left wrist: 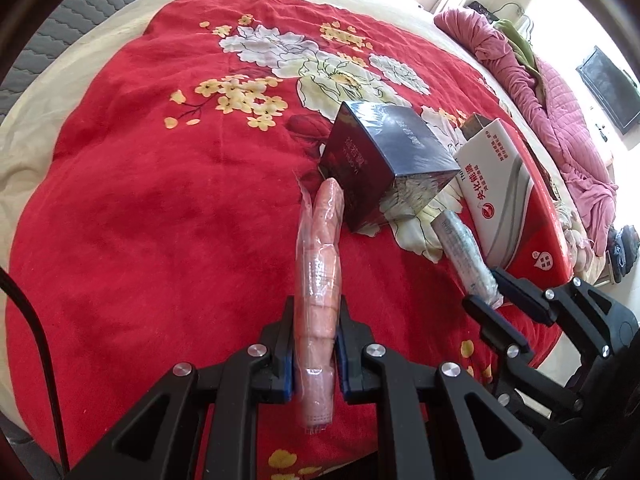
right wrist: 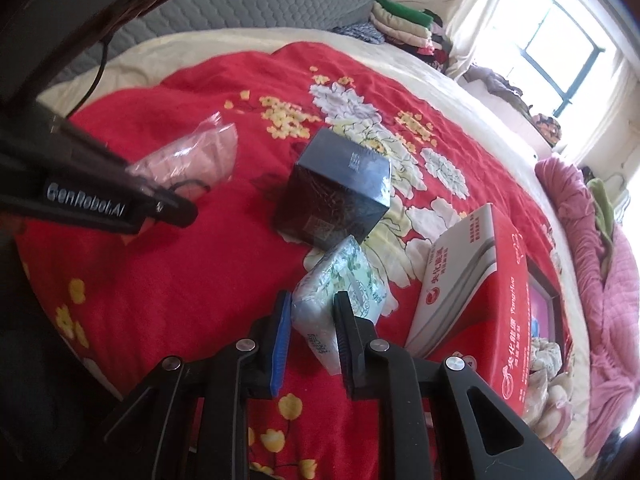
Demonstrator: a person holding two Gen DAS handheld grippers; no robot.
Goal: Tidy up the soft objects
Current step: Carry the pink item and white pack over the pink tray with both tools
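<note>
Pink packet, clear-wrapped, stands clamped edgewise between the nearly shut fingers of the left gripper. Right gripper pinches the floral tissue pack between its fingers; dark box lies just beyond its fingertips.

The left and near stretch of the red flowered blanket on the bed lies bare, giving wide room to pass. Ahead stands a dark blue glossy cardboard box, tilted on an edge, and just beside it to the right a white and red flat carton; only a narrow gap between them. A rumpled pink quilt crowds the far right
</note>
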